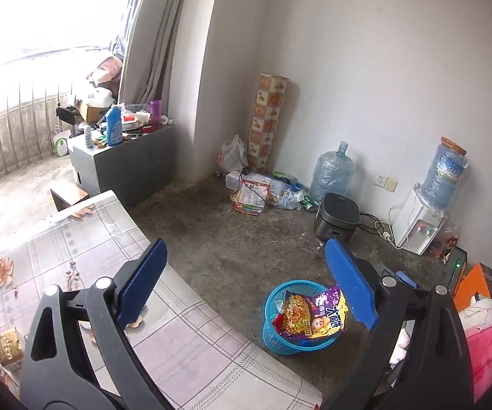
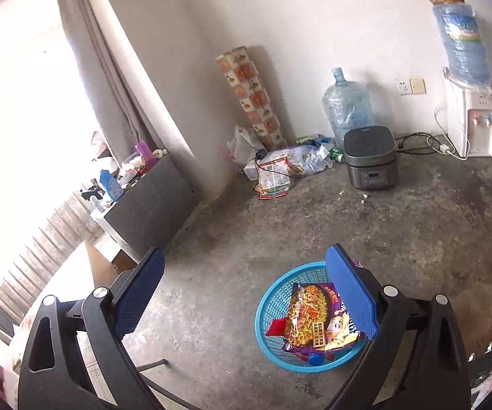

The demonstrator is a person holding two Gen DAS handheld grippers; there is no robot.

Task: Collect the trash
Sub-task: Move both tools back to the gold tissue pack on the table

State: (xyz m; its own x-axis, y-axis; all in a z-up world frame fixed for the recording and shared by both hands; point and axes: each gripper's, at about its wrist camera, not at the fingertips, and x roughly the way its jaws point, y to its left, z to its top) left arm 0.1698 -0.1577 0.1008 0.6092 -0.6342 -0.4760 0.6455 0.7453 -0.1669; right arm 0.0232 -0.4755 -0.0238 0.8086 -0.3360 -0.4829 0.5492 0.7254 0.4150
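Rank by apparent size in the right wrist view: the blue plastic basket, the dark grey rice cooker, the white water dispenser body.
1. blue plastic basket, though nearest the camera
2. dark grey rice cooker and white water dispenser body: look alike

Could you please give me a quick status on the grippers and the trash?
Left gripper open, empty. Right gripper open, empty. Wrappers in the blue basket on the floor. Nothing in the way.
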